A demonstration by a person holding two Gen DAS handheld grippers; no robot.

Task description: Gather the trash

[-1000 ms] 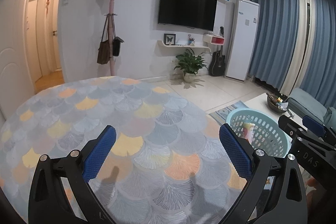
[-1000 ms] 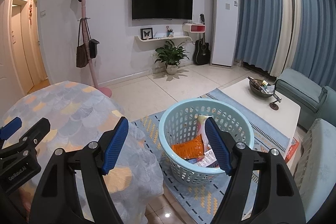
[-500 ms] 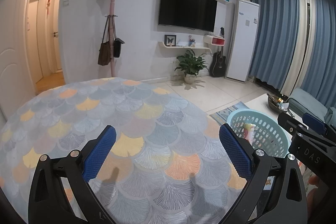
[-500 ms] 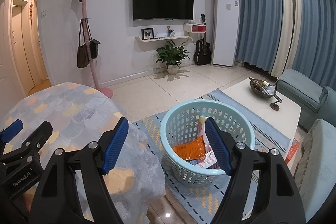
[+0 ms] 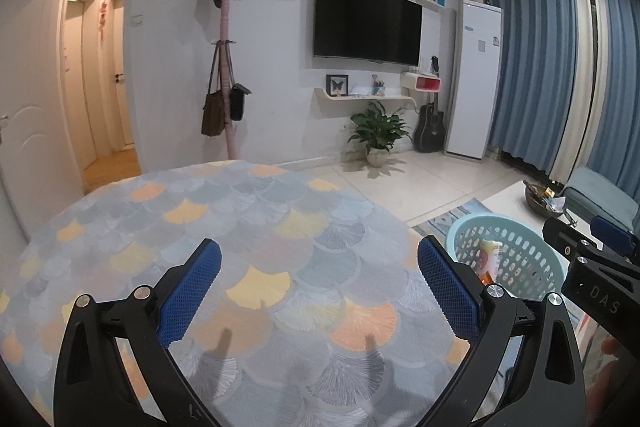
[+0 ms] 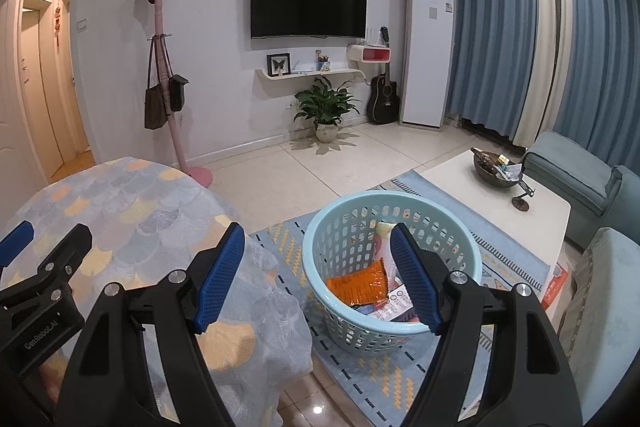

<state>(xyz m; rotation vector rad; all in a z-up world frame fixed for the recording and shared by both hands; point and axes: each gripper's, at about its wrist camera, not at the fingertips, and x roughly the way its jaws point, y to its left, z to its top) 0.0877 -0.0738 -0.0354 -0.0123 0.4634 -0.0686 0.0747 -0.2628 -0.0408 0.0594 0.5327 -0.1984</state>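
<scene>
A light blue plastic basket (image 6: 352, 227) stands on the rug beside the round table. Inside it lie an orange packet (image 6: 358, 285), a pale tube-like wrapper (image 6: 382, 239) and some printed paper trash (image 6: 394, 301). My right gripper (image 6: 318, 255) hovers open above the basket's near left rim, with nothing between its blue pads. My left gripper (image 5: 318, 273) is open over the scale-patterned tablecloth (image 5: 248, 227), empty too. The basket (image 5: 516, 259) shows at the right in the left wrist view, with the right gripper's fingers (image 5: 612, 235) beyond it.
A white coffee table (image 6: 496, 203) with a dark bowl (image 6: 494, 169) stands right of the basket. Teal sofa seats (image 6: 580, 171) lie further right. A coat stand (image 6: 168, 67), a potted plant (image 6: 326, 107) and a guitar (image 6: 384, 91) line the far wall. The left gripper's fingers (image 6: 44, 259) show at the left edge.
Both views have shifted only slightly; the left wrist view tipped a little so the table edge sits lower. Both grippers stay open and empty.
</scene>
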